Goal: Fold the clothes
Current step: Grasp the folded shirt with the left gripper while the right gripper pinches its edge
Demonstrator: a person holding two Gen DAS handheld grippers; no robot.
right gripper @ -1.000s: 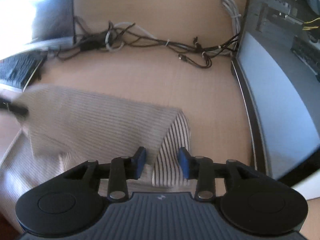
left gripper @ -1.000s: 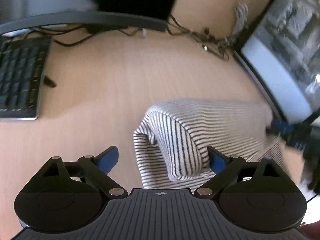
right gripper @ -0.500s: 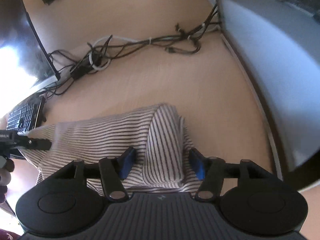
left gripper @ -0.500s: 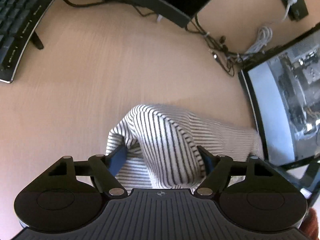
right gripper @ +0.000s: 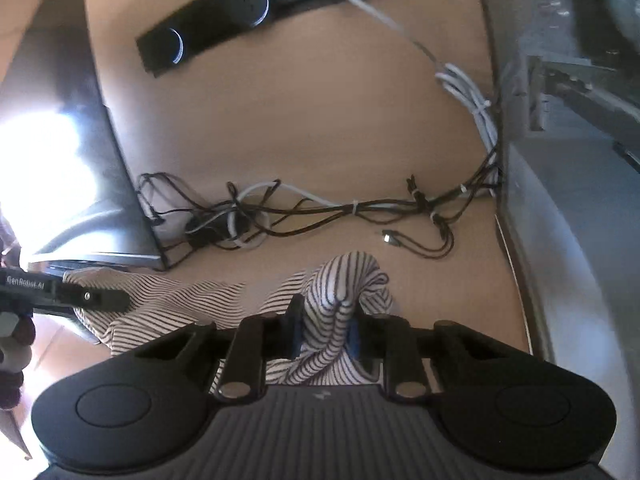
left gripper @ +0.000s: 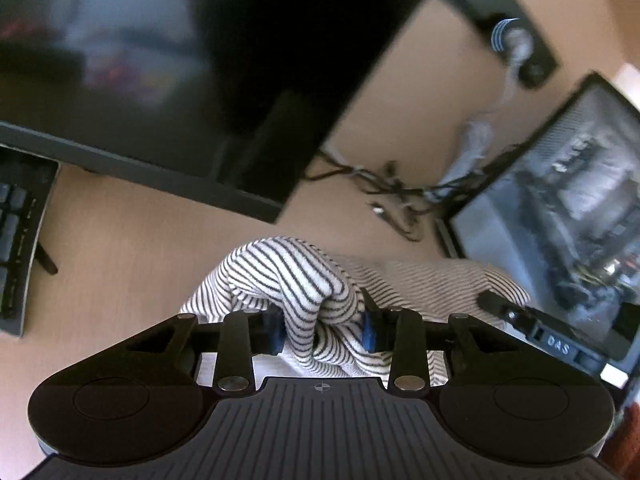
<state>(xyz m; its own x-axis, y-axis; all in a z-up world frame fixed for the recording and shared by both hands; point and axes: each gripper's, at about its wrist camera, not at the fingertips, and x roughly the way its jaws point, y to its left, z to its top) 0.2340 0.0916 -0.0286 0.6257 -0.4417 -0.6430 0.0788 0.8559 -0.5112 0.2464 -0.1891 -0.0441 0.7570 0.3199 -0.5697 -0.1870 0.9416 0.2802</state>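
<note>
Left wrist view: the left gripper [left gripper: 323,330], its jaws having just closed, pinches a bunched fold of the striped garment [left gripper: 296,280] at lower centre, above the tan worktop [left gripper: 120,240]. A dark monitor [left gripper: 180,80] fills the upper left.

Right wrist view: the right gripper [right gripper: 325,334], jaws also just closed, clamps another fold of the striped garment [right gripper: 344,284] at lower centre. Tangled cables [right gripper: 300,216] cross mid-frame.

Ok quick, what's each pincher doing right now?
Left gripper: just closed, pinching a bunched fold of the striped shirt.
Right gripper: just closed, pinching another fold of the same shirt.
</note>
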